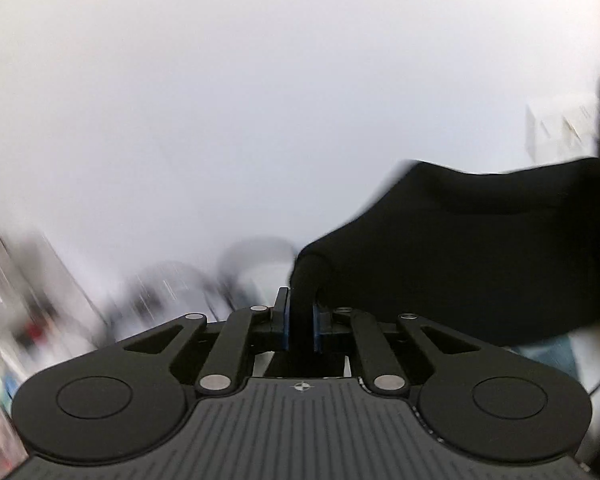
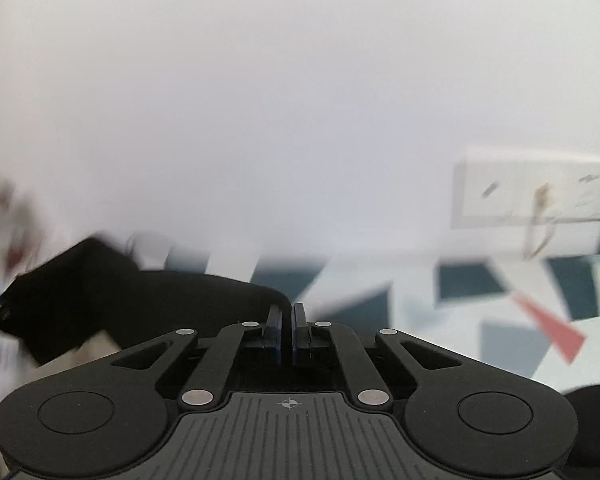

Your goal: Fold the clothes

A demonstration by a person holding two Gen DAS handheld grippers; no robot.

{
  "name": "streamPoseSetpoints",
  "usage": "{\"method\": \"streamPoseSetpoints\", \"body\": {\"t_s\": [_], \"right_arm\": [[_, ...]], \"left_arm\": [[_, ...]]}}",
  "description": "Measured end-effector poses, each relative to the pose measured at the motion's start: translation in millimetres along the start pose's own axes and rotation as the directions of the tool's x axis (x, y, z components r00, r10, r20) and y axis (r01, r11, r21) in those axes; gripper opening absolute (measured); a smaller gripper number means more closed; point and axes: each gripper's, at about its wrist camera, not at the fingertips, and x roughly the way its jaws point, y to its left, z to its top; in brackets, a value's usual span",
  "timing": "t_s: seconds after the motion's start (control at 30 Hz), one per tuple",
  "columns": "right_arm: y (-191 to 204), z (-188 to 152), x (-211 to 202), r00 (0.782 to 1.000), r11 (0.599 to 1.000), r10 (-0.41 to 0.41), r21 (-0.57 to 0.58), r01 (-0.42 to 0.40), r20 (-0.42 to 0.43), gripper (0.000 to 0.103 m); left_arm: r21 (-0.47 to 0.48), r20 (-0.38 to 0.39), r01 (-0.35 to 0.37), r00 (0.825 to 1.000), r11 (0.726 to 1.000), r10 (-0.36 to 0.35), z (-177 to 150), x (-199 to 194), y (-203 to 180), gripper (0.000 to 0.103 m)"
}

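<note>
Left wrist view first: the jaws of the left gripper are pinched on a bunched corner of a black, soft, matte fabric garment, which rises between the blue pads and spreads away to the right and slightly upward, sagging in a broad dark sheet toward the frame's right edge. In the right wrist view, the jaws of the right gripper stand almost closed, and black cloth runs from their tips off to the left, so they appear to be holding another corner, though the exact pinch point is dark and hard to confirm. Judging from both views, the garment hangs stretched in the air between the two grippers, its long axis running from one to the other, with each gripper at its own end and neither nearer the middle. Any coming fold would turn on bringing these two held ends together or laying the span down evenly. Much is hard to make out: both backgrounds are smeared by motion blur, a pale wall fills most of each frame, a white wall socket panel and a white surface with blue and red geometric shapes show at right, and no tabletop is clearly visible.
</note>
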Motion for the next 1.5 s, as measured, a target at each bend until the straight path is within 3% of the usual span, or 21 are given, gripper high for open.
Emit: {"method": "streamPoseSetpoints", "body": {"t_s": [0.07, 0.2, 0.3, 0.4, 0.47, 0.53, 0.57, 0.63, 0.73, 0.77, 0.83, 0.9, 0.97, 1.0, 1.07, 1.17, 1.3, 1.4, 1.5], "right_arm": [[-3.0, 5.0, -8.1, 0.998, 0.999, 0.013, 0.045, -0.015, 0.053, 0.004], [6.0, -23.9, -9.3, 0.998, 0.997, 0.051, -0.058, -0.053, -0.032, 0.004], [18.9, -68.5, 3.3, 0.977, 0.987, 0.091, -0.112, -0.114, -0.192, 0.004], [32.5, -114.9, 15.9, 0.931, 0.973, 0.103, -0.157, -0.167, -0.349, 0.004], [35.1, -134.3, 17.5, 0.909, 0.974, 0.095, -0.153, -0.170, -0.405, 0.004], [33.6, -149.3, 16.1, 0.889, 0.975, 0.091, -0.141, -0.171, -0.450, 0.004], [30.6, -154.5, 13.8, 0.880, 0.976, 0.090, -0.133, -0.170, -0.467, 0.004], [27.5, -162.8, 11.2, 0.863, 0.977, 0.084, -0.130, -0.169, -0.497, 0.004], [30.6, -167.6, 1.8, 0.850, 0.974, 0.073, -0.147, -0.174, -0.522, 0.006], [33.6, -168.0, 0.5, 0.848, 0.974, 0.072, -0.145, -0.173, -0.525, 0.007], [37.7, -167.5, -2.9, 0.847, 0.977, 0.074, -0.132, -0.168, -0.526, 0.013], [38.3, -166.2, -8.9, 0.849, 0.981, 0.080, -0.111, -0.161, -0.523, 0.020], [38.5, -163.1, -14.7, 0.857, 0.986, 0.085, -0.083, -0.147, -0.509, 0.026], [38.7, -161.0, -17.1, 0.863, 0.988, 0.084, -0.069, -0.136, -0.498, 0.032], [38.7, -155.9, -20.1, 0.881, 0.994, 0.067, -0.045, -0.100, -0.469, 0.039], [34.8, -141.7, -27.4, 0.899, 0.996, 0.072, -0.020, -0.090, -0.433, 0.043], [14.7, -118.2, -33.6, 0.924, 1.000, 0.020, -0.012, -0.027, -0.381, 0.045], [-8.9, -99.1, -29.6, 0.938, 0.997, -0.037, 0.050, 0.058, -0.346, 0.046], [-37.9, -85.0, -18.6, 0.945, 0.974, -0.081, 0.177, 0.143, -0.317, 0.054]], "left_arm": [[0.067, 0.072, -0.059, 0.996, 0.996, 0.054, 11.2, 2.7, 6.2, 0.010], [0.227, 0.023, -0.033, 0.999, 0.973, 0.029, -19.2, 24.1, 1.1, 0.011], [0.307, -0.147, 0.090, 0.988, 0.947, -0.046, -63.1, 45.1, -7.8, 0.018], [0.336, -0.302, 0.220, 0.946, 0.916, -0.116, -99.5, 48.8, -20.8, 0.024], [0.318, -0.356, 0.292, 0.918, 0.902, -0.172, -108.9, 39.1, -27.5, 0.038], [0.272, -0.397, 0.366, 0.885, 0.890, -0.243, -112.0, 27.8, -32.2, 0.063], [0.243, -0.412, 0.394, 0.869, 0.886, -0.273, -114.0, 23.8, -32.6, 0.066], [0.142, -0.445, 0.444, 0.827, 0.885, -0.344, -114.1, 14.4, -23.8, 0.066], [-0.112, -0.458, 0.485, 0.749, 0.867, -0.479, -110.3, 16.3, 0.0, 0.066], [-0.198, -0.453, 0.491, 0.722, 0.849, -0.523, -108.9, 17.5, 7.8, 0.066], [-0.368, -0.414, 0.512, 0.658, 0.776, -0.630, -115.2, 16.2, 14.4, 0.071], [-0.525, -0.350, 0.519, 0.590, 0.674, -0.727, -123.0, 14.3, 19.6, 0.080], [-0.664, -0.266, 0.509, 0.523, 0.548, -0.809, -130.8, 12.4, 24.8, 0.083], [-0.724, -0.227, 0.486, 0.503, 0.490, -0.834, -138.3, 15.5, 24.5, 0.083], [-0.820, -0.190, 0.388, 0.511, 0.422, -0.838, -159.0, 27.2, 23.3, 0.083], [-0.895, -0.186, 0.237, 0.573, 0.379, -0.798, -183.1, 36.0, 23.3, 0.081], [-0.942, -0.097, 0.195, 0.623, 0.274, -0.776, -194.6, 36.7, 24.7, 0.082], [-0.954, -0.059, 0.181, 0.665, 0.238, -0.744, -194.7, 41.7, 28.3, 0.083], [-0.970, -0.015, 0.163, 0.703, 0.182, -0.711, -193.9, 49.6, 34.0, 0.083]]}}
